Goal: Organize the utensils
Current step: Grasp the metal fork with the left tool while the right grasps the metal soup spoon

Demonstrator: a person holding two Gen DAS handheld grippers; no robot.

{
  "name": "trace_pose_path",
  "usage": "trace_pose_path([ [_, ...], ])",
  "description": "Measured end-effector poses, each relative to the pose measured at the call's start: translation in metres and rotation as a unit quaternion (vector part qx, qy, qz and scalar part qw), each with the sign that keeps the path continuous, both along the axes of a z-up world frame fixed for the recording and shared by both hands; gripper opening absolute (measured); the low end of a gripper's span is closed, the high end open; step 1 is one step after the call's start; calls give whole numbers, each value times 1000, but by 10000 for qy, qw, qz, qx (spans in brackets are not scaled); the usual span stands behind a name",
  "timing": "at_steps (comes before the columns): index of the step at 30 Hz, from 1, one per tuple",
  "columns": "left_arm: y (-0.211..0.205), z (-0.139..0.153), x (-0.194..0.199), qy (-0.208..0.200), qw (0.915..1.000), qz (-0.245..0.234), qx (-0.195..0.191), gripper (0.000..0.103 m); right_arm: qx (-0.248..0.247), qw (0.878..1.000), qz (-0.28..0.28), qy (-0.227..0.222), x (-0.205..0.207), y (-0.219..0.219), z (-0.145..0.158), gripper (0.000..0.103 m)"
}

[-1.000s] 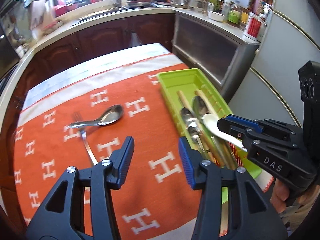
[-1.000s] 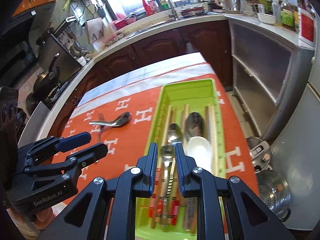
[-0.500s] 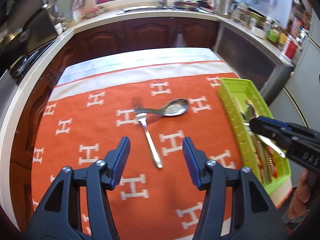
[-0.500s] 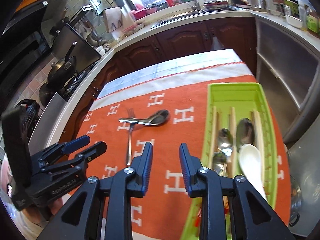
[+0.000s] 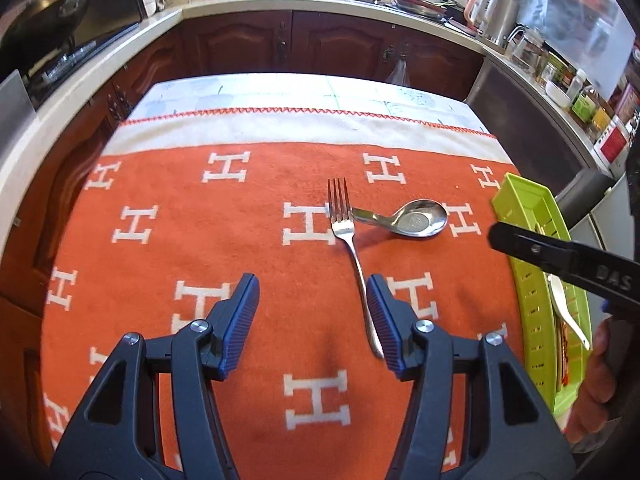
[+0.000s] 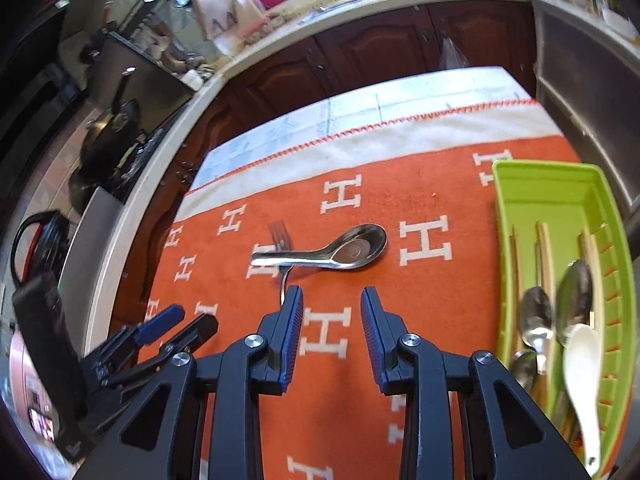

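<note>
A steel fork lies on the orange cloth, tines away from me, with a steel soup spoon resting across its neck. Both also show in the right wrist view, the spoon over the fork. My left gripper is open and empty, with the fork's handle end beside its right finger. My right gripper is open and empty, just short of the spoon. The green utensil tray at the right holds spoons, chopsticks and a white ceramic spoon.
The table wears an orange cloth with white H marks. Dark wood cabinets and a counter with a sink ring the far side. A stove with a black pan stands at the left.
Both grippers swung left from the tray toward the fork and spoon. The right gripper opened wider and left the tray's utensils behind.
</note>
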State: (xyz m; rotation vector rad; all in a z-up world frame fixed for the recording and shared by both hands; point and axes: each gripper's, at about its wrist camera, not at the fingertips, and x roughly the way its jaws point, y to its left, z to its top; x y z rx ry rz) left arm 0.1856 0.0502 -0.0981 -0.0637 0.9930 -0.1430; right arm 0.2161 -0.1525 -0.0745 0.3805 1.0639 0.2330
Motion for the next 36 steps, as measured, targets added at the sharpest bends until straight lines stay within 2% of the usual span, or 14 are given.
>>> trace_pose_path([
  [9, -9, -28, 31, 198, 9995, 52, -241, 53, 8, 9970, -585, 501, 57, 1, -60, 34],
  [17, -17, -40, 42, 290, 9991, 55, -317, 53, -44, 9957, -716, 580, 77, 11, -91, 34],
  [31, -25, -50, 50, 375, 9985, 23, -386, 53, 41, 9953, -898, 350, 89, 17, -96, 34],
  [34, -30, -53, 51, 390, 9986, 0, -360, 53, -78, 9954, -901, 304, 90, 20, -96, 19],
  [35, -31, -54, 51, 394, 9986, 0, -353, 53, -64, 9955, -897, 301, 90, 20, -97, 10],
  [36, -32, -55, 51, 400, 9986, 0, -341, 53, -43, 9954, -899, 313, 90, 20, -99, 7],
])
